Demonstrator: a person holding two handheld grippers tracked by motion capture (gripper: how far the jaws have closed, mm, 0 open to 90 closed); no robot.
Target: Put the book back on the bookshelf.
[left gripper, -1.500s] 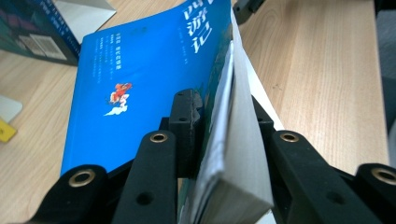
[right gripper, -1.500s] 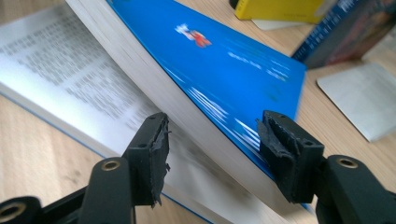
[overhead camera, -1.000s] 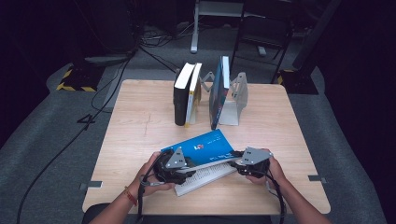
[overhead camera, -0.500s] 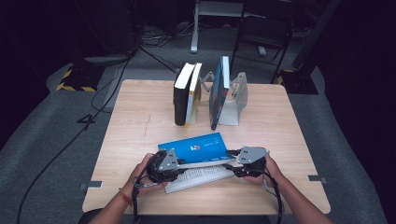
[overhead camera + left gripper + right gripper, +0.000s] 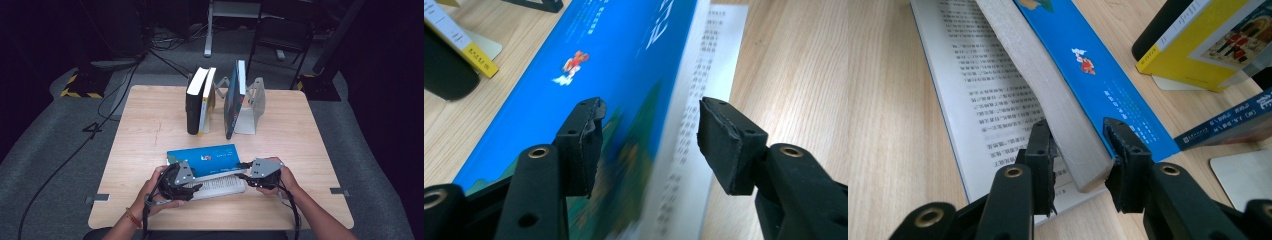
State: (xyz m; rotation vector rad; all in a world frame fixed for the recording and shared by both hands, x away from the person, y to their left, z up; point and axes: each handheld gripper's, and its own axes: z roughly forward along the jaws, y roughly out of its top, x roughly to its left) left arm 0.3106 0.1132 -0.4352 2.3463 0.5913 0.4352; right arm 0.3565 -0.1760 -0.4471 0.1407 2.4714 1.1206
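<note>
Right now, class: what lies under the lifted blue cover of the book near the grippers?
Under the blue cover sits the thick page block, raised off an open printed page lying flat. Text beneath the block is hidden.

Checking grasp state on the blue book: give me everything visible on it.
The blue book lies near the table's front edge, partly open: the glossy blue cover and thick grey-white page block are raised over a flat page of printed text. The right gripper clamps the block's corner. The left gripper straddles the other end, its jaws just opened and pads clear. Other books stand behind it, apart.
</note>
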